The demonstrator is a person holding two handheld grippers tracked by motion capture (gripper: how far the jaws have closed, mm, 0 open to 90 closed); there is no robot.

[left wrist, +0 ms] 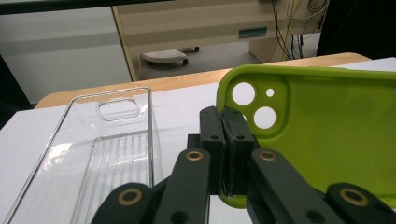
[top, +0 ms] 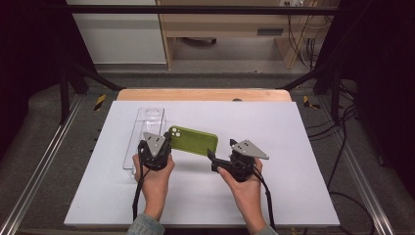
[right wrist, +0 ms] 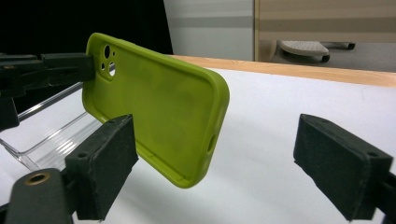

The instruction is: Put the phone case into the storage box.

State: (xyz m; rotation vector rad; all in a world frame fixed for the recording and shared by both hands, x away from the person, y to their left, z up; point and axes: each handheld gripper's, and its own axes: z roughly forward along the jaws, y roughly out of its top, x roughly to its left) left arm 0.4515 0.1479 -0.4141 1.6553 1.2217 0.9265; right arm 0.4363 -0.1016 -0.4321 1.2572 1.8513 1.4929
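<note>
We see a white board [top: 293, 147] laid on a wooden table [top: 205, 94], with a person's two hands coming in from below, each holding a gripper.

The left gripper [top: 166, 140] has its jaws pressed together on the edge of a green case [top: 194, 140], at the end with the camera holes. In the left gripper view the two pads [left wrist: 214, 135] meet tight on the case's [left wrist: 336, 130] rim, just beside the three round cut-outs. The case is lifted off the board and held tilted on its long edge, its hollow inner side facing that camera.

The right gripper [top: 211, 157] sits just beside the case's other end, its jaws spread wide. In the right gripper view [right wrist: 224, 163] one pad [right wrist: 103, 163] lies in front of the case's [right wrist: 159, 102] lower edge and the other stands well apart to the right; we cannot tell whether the near pad touches the case. The left gripper [right wrist: 46, 70] shows there too, clamped on the far corner.

A clear tray [top: 145, 132] lies flat on the board to the left of the case, partly under the left gripper. In the left gripper view it [left wrist: 93, 158] stretches away with a rounded slot near its far end.
</note>
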